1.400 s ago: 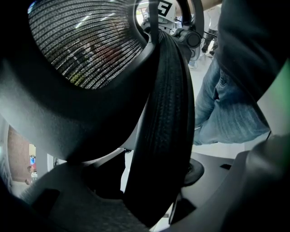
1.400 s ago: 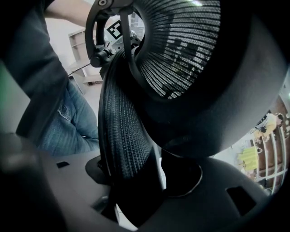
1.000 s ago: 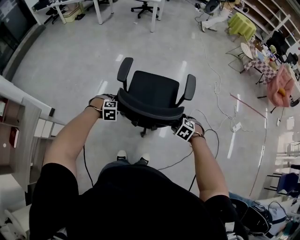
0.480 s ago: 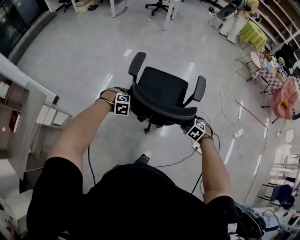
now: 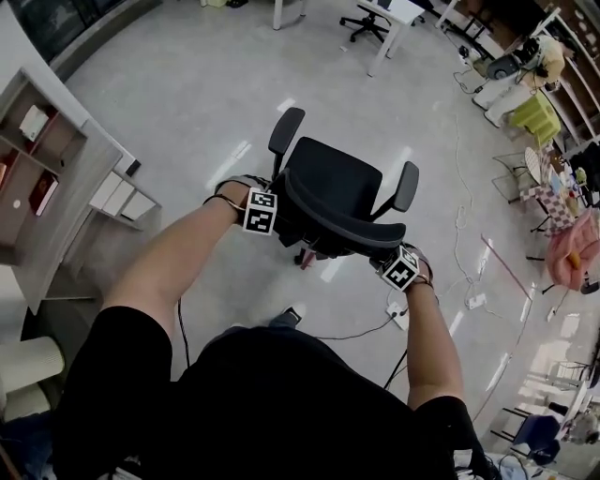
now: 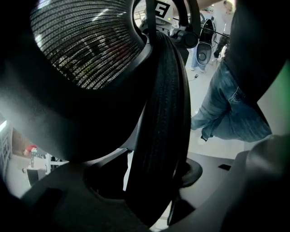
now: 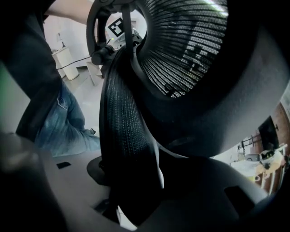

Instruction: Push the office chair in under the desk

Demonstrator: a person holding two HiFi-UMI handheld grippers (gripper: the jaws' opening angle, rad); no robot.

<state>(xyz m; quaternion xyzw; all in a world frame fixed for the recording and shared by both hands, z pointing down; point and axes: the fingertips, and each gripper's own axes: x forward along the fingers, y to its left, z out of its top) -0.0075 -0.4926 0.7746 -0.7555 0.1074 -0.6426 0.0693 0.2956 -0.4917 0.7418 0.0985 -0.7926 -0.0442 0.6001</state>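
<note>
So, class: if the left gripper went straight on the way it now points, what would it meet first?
The black mesh backrest of the office chair. Its edge already stands between the jaws of the left gripper, which have just been closing on it. What lies beyond is unclear.

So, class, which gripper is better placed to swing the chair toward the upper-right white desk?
Probably left: the left gripper grips the backrest edge farther from the white desk, so its push swings the chair that way. Its jaws have just been closing.

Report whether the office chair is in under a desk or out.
Out. The office chair stands on open floor, with the desk far beyond it.
</note>
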